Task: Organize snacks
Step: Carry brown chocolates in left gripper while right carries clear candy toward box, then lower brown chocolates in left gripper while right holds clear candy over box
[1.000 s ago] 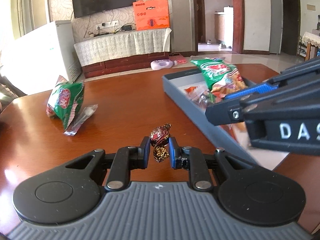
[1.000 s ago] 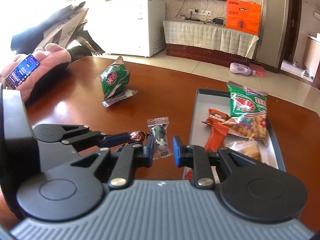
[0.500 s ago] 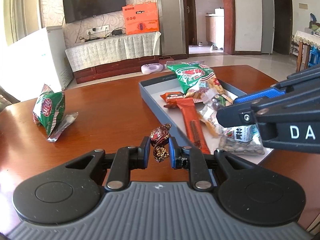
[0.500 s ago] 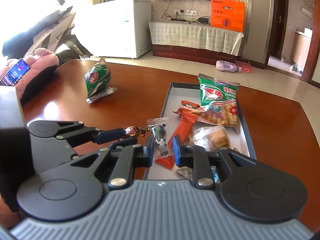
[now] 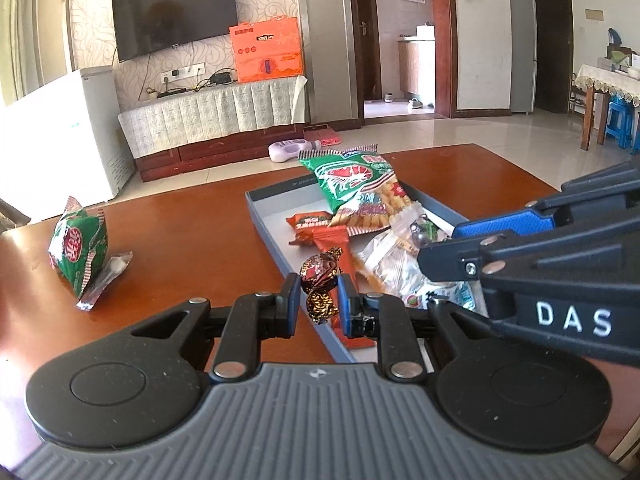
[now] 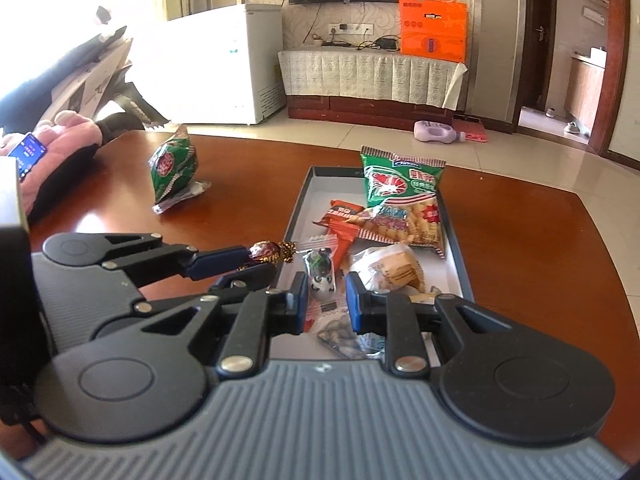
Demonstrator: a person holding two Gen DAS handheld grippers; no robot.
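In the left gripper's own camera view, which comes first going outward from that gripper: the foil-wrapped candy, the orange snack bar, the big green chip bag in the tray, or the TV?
1. Foil-wrapped candy, clamped in the left gripper.
2. Orange snack bar, lying in the grey tray, just ahead.
3. Big green chip bag, at the tray's far end.
4. TV, on the far wall, upper left.

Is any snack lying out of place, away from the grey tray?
Yes. One green snack bag lies alone on the table, left of the grey tray, with a small clear wrapper beside it. The other loose snacks are in the tray.
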